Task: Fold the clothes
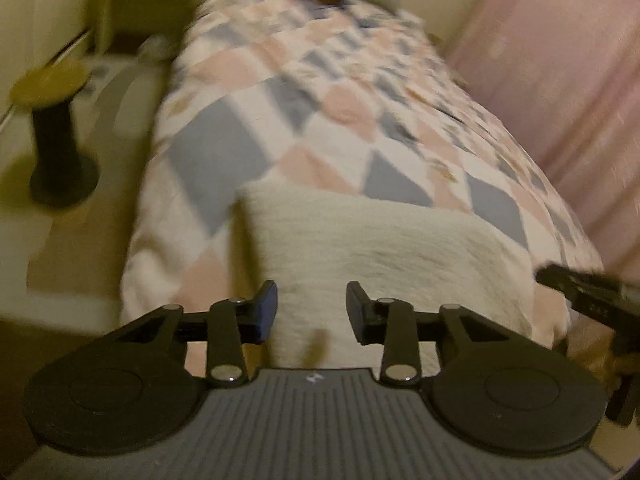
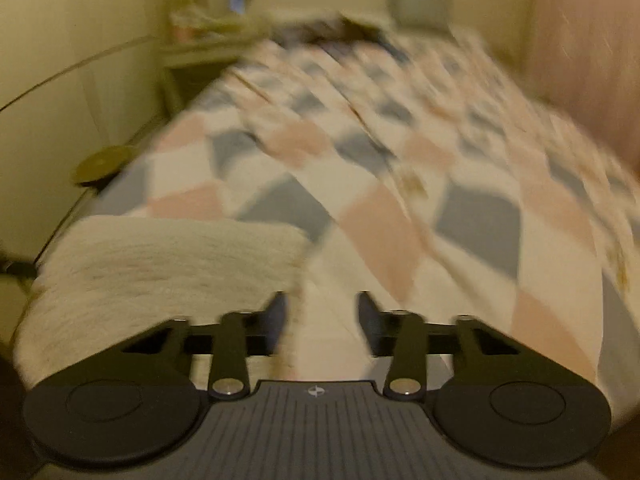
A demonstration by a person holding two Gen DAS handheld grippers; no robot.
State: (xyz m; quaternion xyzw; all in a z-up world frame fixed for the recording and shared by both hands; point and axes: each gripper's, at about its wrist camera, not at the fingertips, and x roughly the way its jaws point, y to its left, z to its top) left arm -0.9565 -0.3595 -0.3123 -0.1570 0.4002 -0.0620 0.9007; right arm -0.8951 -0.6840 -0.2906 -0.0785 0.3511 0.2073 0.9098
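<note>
A cream fleecy garment (image 1: 380, 256) lies folded into a rectangle on the near end of the bed. My left gripper (image 1: 312, 312) hovers over its near edge, jaws apart with nothing between them. In the right wrist view the same garment (image 2: 160, 272) sits at the left, and my right gripper (image 2: 323, 320) hangs open over the quilt just right of it, holding nothing. The right gripper also shows as a dark shape (image 1: 592, 292) at the right edge of the left wrist view. Both views are blurred.
A quilt of pink, blue and white diamonds (image 1: 320, 100) covers the bed. A round-topped dark stool (image 1: 56, 136) stands on the floor at the left. A pink curtain (image 1: 560, 60) hangs along the right side. A bedside shelf (image 2: 196, 40) stands far left.
</note>
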